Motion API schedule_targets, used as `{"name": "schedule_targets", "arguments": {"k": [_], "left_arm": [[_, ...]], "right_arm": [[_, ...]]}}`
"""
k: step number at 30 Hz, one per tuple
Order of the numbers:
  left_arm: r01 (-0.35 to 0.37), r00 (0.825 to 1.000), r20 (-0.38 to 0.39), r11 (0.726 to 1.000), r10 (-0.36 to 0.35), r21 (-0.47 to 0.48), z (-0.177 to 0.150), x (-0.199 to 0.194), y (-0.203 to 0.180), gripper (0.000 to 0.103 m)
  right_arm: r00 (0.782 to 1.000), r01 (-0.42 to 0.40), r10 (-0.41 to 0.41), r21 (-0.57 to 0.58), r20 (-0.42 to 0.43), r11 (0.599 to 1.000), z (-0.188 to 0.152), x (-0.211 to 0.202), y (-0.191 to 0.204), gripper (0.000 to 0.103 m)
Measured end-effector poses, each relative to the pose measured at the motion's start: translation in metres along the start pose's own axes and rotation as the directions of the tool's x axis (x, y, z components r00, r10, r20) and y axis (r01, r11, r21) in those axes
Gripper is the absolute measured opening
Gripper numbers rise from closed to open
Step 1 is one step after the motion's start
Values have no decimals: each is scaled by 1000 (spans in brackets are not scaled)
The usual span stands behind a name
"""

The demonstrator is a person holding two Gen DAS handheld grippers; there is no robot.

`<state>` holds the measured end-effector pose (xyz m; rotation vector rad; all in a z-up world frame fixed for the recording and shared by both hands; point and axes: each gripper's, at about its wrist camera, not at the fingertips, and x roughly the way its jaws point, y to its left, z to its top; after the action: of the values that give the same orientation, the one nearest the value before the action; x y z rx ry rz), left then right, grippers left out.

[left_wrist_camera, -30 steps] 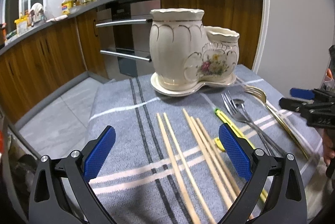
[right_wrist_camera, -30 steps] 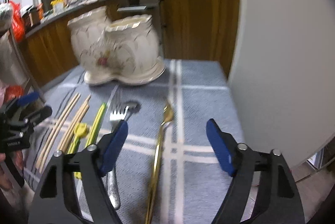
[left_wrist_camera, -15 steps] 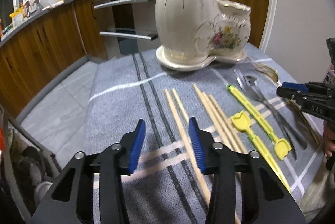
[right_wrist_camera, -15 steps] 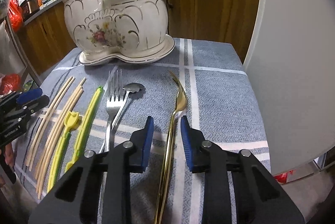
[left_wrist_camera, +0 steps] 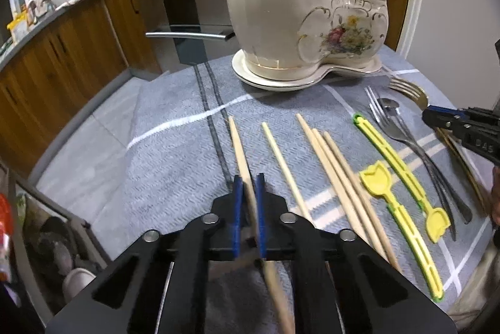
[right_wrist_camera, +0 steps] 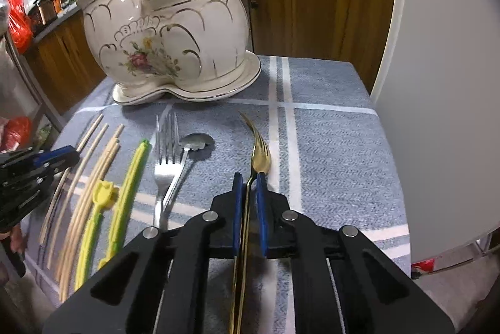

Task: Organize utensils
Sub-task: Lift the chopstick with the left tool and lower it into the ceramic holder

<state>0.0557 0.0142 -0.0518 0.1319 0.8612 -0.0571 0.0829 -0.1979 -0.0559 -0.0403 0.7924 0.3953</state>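
My left gripper (left_wrist_camera: 248, 181) is shut on a wooden chopstick (left_wrist_camera: 239, 143), the leftmost of several lying on the grey cloth. My right gripper (right_wrist_camera: 249, 179) is shut on the gold fork (right_wrist_camera: 257, 146), whose tines point toward the holder. A cream ceramic two-pot utensil holder (left_wrist_camera: 297, 18) stands at the back of the table; it also shows in the right wrist view (right_wrist_camera: 168, 46). A silver fork (right_wrist_camera: 165, 152), a silver spoon (right_wrist_camera: 193, 146) and two yellow-green plastic utensils (right_wrist_camera: 125, 184) lie between the grippers.
A grey striped cloth (left_wrist_camera: 175, 146) covers the small table. Kitchen cabinets and an oven (left_wrist_camera: 187, 6) stand behind it. A white wall panel (right_wrist_camera: 437, 84) borders the table's right side. The floor drops off at the left edge.
Both grippers have moved forward and down and closed: the left onto the leftmost chopstick, the right onto the gold fork's handle.
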Motion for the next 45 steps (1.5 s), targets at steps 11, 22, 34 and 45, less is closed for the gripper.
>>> {"name": "schedule_targets", "arguments": {"k": [11,22,34,45], "left_arm": [[82,987,144,995,-72,-64,3,-36,22,6],[280,851,466,960,-243,-12,32,-112,35,6],[347,721,632,937,-285,27,151,-126,35,6],[252,717,679,967,-159,-41,216,-58,19,6]], "right_arm": [[971,-116,102,55,216,992,5,-56,-10,5],[851,-134,98,33,516,990,42,-108,11,4],[739,-174,163,-49,653,983,131,-127,42,3],[705,-156,102,12,701,988,155,-112,24,0]]}}
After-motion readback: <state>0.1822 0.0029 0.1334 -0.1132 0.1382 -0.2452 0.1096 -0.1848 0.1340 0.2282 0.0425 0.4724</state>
